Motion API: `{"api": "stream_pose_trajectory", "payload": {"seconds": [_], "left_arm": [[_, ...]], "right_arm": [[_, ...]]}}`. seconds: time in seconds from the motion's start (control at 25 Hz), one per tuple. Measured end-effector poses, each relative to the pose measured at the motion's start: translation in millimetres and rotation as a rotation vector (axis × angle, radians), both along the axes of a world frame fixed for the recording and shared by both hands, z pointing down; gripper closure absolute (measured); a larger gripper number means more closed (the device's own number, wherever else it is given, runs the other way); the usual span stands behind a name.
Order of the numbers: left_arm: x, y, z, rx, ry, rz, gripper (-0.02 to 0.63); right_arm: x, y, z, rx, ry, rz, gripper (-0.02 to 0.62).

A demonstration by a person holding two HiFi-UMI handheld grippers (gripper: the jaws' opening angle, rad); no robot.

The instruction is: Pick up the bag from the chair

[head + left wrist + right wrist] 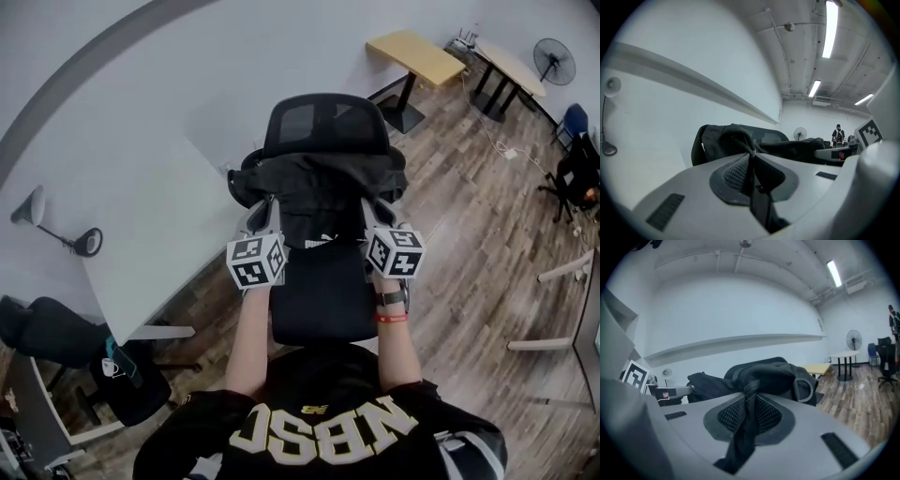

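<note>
A black bag (319, 192) hangs spread between my two grippers, over the seat of a black office chair (323, 122). My left gripper (265, 217) is shut on the bag's left side; in the left gripper view a fold of black fabric (752, 154) is pinched between the closed jaws. My right gripper (375, 220) is shut on the bag's right side, with a black strap (749, 401) squeezed between its jaws and a grey ring (805, 389) on the bag behind. The chair's seat (319, 300) shows below the bag.
A white table (141, 244) stands close on the left of the chair, with a desk lamp (56, 230) on it. Wooden tables (417, 56) and a fan (555, 61) stand at the back right on the wood floor. Another black chair (66, 342) sits lower left.
</note>
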State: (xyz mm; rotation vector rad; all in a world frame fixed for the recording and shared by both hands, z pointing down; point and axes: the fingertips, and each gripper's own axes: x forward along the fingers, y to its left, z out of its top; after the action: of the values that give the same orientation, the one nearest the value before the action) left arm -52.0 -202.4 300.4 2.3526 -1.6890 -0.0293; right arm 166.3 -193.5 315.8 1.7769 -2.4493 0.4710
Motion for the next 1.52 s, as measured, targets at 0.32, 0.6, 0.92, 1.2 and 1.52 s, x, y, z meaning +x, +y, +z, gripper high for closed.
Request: {"api": "stream_pose_trajectory", "payload": {"seconds": [0.32,0.6,0.92,1.2,1.52], "left_arm": [[6.3,5.9,-74.2,0.171,-0.03,0.002,0.561],[22.1,13.6,-100.4,0.217,-0.022,0.01,0.561],[36.2,15.2,-101.5,0.228,-0.011,0.027,0.561],[47.3,16.5,-103.3,0.24,-0.007,0.065,0.561],[62.9,12.5,-90.4,0.22,-0.001,0.07,0.56]], "right_arm": [[-3.2,2.7,-65.5,0.158,-0.005,-0.015,0.545],[4.4,9.9,-102.8,0.268,0.02,0.006,0.549],[18.1,15.7,-108.9,0.298,-0.023,0.027,0.549],[30.1,20.2,-110.8,0.316,-0.074,0.029,0.549],[41.2,18.6,-97.7,0.287,-0.038,0.023,0.549]]}}
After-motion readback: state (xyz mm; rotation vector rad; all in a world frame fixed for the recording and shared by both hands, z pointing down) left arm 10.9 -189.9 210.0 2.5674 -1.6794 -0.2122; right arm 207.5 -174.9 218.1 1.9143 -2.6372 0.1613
